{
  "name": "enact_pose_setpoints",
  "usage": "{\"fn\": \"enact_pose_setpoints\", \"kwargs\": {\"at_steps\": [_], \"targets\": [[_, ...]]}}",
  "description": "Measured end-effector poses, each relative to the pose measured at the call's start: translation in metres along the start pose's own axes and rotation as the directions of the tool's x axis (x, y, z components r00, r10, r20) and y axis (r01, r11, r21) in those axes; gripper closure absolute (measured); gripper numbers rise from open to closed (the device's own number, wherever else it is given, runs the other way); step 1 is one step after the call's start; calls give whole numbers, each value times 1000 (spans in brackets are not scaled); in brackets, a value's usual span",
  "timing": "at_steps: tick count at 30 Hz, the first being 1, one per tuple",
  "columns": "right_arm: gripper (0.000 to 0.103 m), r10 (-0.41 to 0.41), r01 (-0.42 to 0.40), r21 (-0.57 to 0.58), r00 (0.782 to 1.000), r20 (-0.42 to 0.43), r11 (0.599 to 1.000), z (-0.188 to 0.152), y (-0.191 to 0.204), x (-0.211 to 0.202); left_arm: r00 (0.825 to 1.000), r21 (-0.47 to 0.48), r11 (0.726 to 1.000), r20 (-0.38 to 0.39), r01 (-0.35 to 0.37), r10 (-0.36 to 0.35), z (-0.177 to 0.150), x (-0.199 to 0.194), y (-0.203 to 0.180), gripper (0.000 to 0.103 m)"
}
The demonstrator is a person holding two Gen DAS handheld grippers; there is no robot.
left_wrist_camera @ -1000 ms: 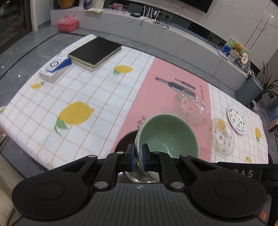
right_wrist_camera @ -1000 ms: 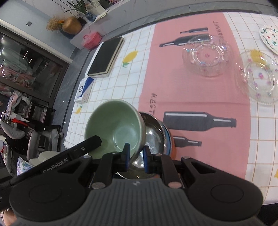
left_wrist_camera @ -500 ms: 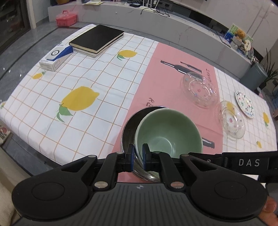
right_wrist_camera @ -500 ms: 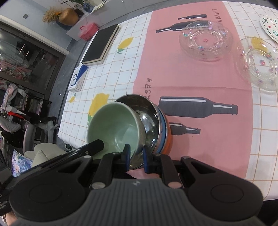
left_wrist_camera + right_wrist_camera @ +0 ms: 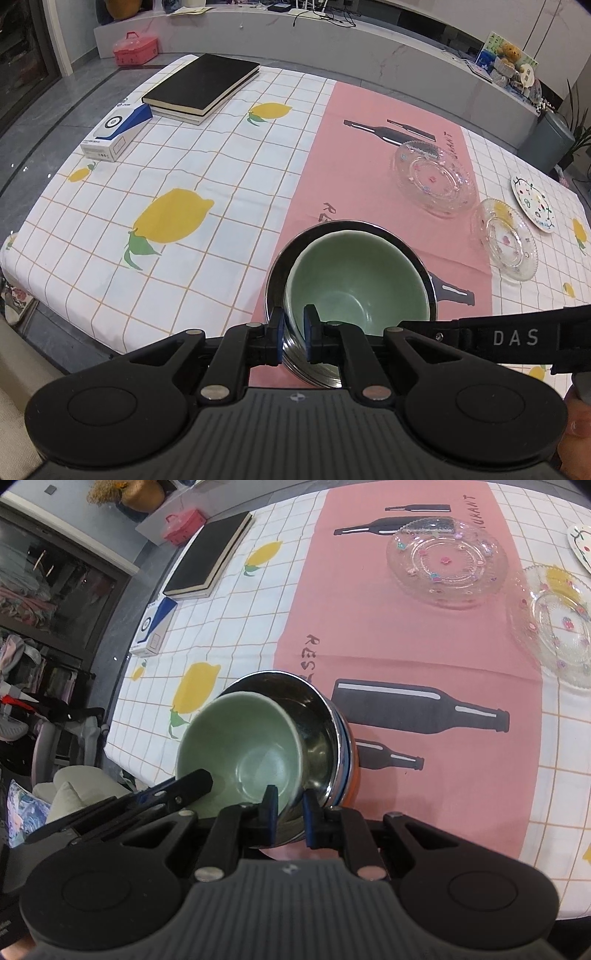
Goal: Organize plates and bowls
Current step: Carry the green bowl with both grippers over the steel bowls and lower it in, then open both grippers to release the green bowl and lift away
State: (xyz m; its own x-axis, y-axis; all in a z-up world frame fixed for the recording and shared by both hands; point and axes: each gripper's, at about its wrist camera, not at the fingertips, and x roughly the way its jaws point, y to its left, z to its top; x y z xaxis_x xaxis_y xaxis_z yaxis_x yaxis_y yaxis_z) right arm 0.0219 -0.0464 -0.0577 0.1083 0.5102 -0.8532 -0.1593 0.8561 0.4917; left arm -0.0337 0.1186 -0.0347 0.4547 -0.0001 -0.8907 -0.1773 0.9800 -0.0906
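My left gripper [image 5: 293,326] and my right gripper [image 5: 289,810] are both shut on the rim of a green bowl [image 5: 356,284], one on each side. The green bowl [image 5: 240,753] sits tilted inside a steel bowl [image 5: 275,280] that rests on a blue and orange base [image 5: 349,760] on the pink runner. A large clear glass plate [image 5: 434,177] and a small clear glass plate [image 5: 504,240] lie farther right. A white painted plate [image 5: 533,205] lies beyond them.
Black books [image 5: 201,86] and a white and blue box [image 5: 116,131] lie at the far left of the lemon tablecloth [image 5: 177,218]. The table's near edge runs just below the bowls. A red case [image 5: 135,48] stands on the floor beyond.
The green bowl, held by both grippers, has come down and forward and now sits inside the steel bowl. Both grippers stay shut on its rim.
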Motion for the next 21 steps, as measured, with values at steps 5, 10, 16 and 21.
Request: {"fn": "enact_pose_setpoints", "kwargs": {"at_steps": [5, 10, 16, 21], "targets": [[91, -18, 18, 0, 1000, -4, 1000, 5, 0, 4, 1000, 12, 1000, -11, -1, 1, 2, 5, -2, 89], [91, -39, 39, -10, 999, -11, 999, 9, 1, 8, 1000, 11, 1000, -32, 0, 0, 2, 12, -2, 89], [90, -46, 45, -16, 999, -27, 999, 10, 0, 16, 999, 11, 1000, -45, -5, 5, 2, 16, -1, 88], [88, -58, 57, -30, 998, -24, 998, 12, 3, 15, 999, 7, 1000, -48, -1, 2, 4, 16, 0, 88]]}}
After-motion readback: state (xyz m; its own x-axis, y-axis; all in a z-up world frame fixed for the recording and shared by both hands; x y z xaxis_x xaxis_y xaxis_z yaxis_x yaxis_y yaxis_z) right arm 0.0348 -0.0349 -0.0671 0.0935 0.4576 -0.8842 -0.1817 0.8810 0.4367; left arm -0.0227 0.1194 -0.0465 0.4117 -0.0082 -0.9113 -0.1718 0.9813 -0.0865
